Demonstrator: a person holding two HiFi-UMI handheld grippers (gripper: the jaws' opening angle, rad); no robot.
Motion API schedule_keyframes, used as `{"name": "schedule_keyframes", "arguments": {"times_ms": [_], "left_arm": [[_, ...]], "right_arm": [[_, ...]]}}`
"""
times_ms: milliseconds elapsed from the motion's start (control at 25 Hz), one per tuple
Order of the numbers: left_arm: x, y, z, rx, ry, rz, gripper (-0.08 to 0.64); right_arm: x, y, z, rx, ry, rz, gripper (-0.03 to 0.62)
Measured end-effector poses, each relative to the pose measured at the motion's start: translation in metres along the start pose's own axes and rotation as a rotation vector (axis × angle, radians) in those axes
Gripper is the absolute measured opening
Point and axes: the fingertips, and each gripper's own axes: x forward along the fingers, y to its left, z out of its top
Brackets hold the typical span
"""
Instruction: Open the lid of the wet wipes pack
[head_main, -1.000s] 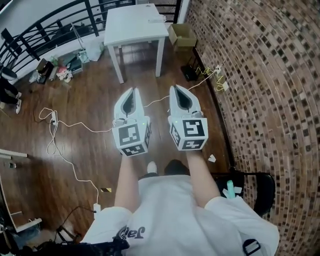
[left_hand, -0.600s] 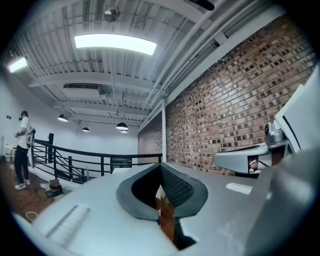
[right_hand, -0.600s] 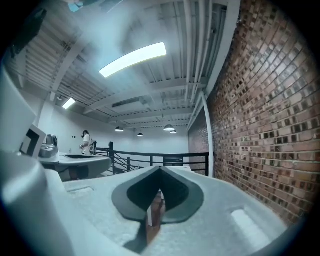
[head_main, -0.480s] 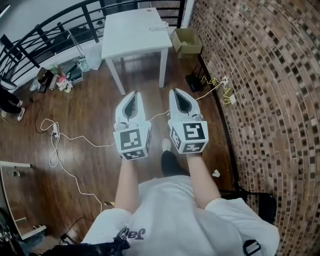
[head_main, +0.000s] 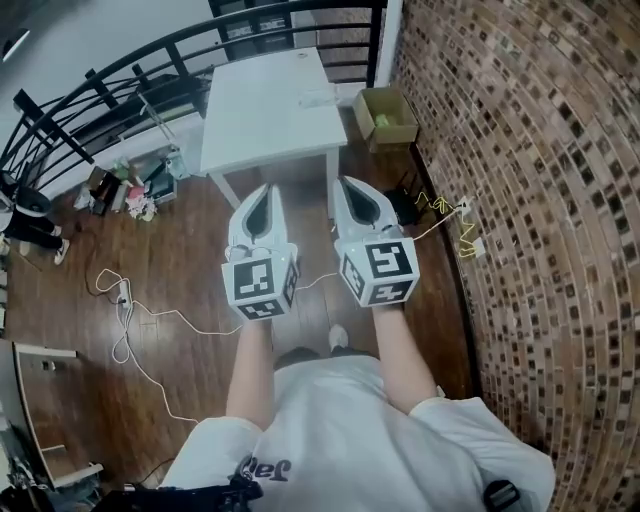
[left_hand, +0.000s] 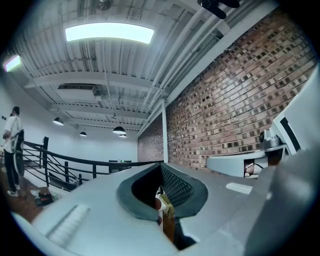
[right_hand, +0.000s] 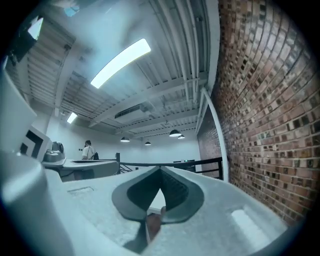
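Both claws were held level, side by side! The left claw (head_main: 265, 190), a white plastic two-jaw tool with dark pads, was seen with its jaws pressed tip to tip and nothing between them. The right claw (head_main: 346, 184), its twin, was likewise clamped together and empty.

Well ahead of both sets of tips a white square-topped table (head_main: 255, 130) was spotted. Towards its far edge, ahead of the right claw, a small pale flat item was made out, judged to be the wet wipes pack (head_main: 318, 99).

The step in hand was judged to be the approach; the lid was not yet touched. To be done well, the table should be met squarely and the jaws parted before the pack is reached. One claw should be set to steady the pack and the other aimed under the lid's lip.

Which way that lid faced could not be told: too small. In both gripper views the table was almost wholly hidden behind the jaws. The contents of the open brown cardboard box (head_main: 386, 114), ahead of the right claw, could not be named.
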Motion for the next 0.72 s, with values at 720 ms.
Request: {"name": "schedule_keyframes", "arguments": {"times_ms": [720], "left_arm": [[0.264,0.059,-0.052,-0.07,-0.031,-0.109,0.017]], "right_arm": [[0.231,-0.122,-0.068,-0.042,0.121,-0.031,-0.012]]}}
